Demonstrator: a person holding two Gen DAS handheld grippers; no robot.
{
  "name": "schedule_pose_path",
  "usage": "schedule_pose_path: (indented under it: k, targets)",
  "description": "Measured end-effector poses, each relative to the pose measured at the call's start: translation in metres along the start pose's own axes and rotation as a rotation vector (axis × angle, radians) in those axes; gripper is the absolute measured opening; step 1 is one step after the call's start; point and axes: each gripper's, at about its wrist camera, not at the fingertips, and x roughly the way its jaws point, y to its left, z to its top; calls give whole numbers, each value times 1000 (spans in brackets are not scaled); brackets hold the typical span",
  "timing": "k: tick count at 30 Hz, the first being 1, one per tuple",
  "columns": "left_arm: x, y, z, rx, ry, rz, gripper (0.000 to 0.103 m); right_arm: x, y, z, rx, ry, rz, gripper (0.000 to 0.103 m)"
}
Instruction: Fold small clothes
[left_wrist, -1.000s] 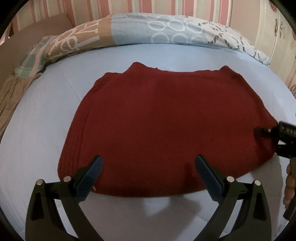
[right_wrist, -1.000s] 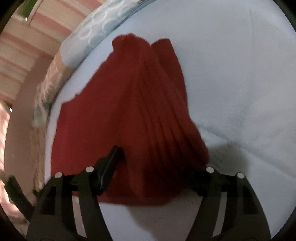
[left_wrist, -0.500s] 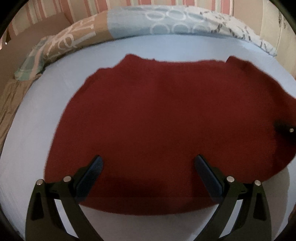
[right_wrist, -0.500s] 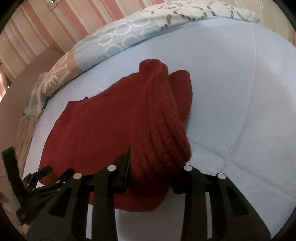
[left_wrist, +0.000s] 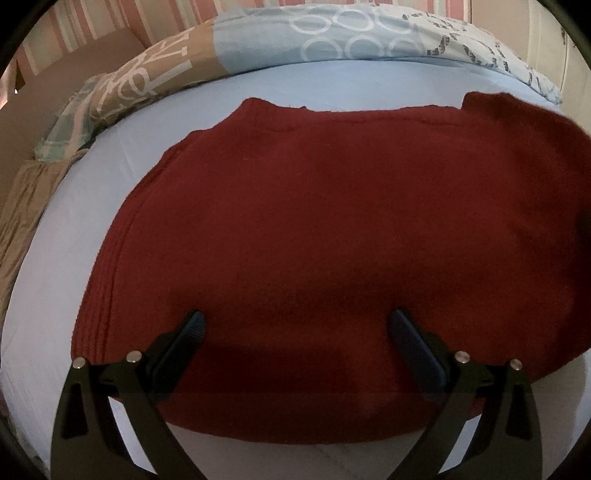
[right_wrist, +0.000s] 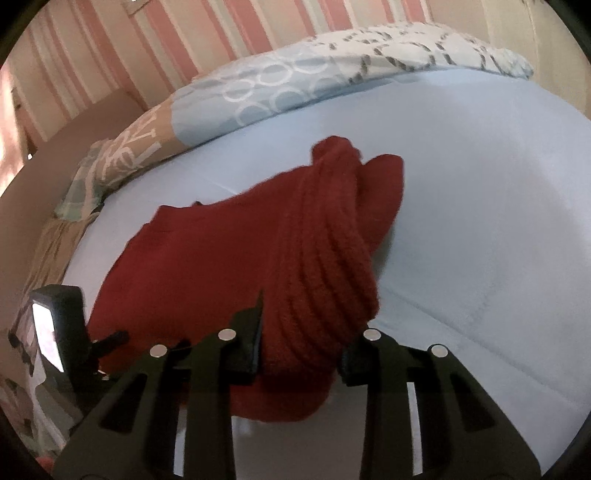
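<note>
1. On the right side, my right gripper (right_wrist: 299, 354) is closed on the ribbed edge of the red sweater (left_wrist: 332, 240), and it has lifted this edge higher than half a second ago; the fabric now stands up as a ridge above the blue bedsheet (right_wrist: 480, 184).
2. My left gripper (left_wrist: 295, 332) has its fingers wide apart and holds nothing; it hovers over the near hem, a bit lower than one second ago.
3. I judge the first fold is beginning: the right side will go over the middle.
4. The sweater lies flat on the sheet near the patterned duvet (left_wrist: 332, 33); it is thick, knitted, dark red, with ribbed borders.
</note>
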Motion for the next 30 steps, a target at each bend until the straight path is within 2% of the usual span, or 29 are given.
schedule_pose_path:
  k: [4,8,11,15,20,25,27,28,29,30]
  targets:
    - [-11,15,-1,11,-21,-32,101,-4,32,7,-47,-21,32,27]
    - [-33,64,-5,-6,-43,-68,101,-5,73,11,-110,-36,60,25]
    - [-44,117,-11,-12,-74,-18,101,-1,108,10,-163,-34,78,25]
    - [-43,190,-16,-70,-45,37,101,14,158,6,-204,-6,85,24]
    - [-49,243,-23,-133,-50,83,101,44,224,-18,-280,92,97,24]
    - [-46,265,-27,-136,-60,118,101,91,260,-61,-395,253,15,25]
    - [-44,270,-27,-142,-50,87,101,87,263,-64,-413,246,28,32]
    - [-47,270,-29,-142,-52,69,101,83,262,-62,-405,258,65,46]
    - [-47,269,-28,-138,-57,49,101,79,260,-59,-390,279,110,65]
    - [-51,268,-28,-127,-70,31,101,70,258,-57,-384,284,133,69]
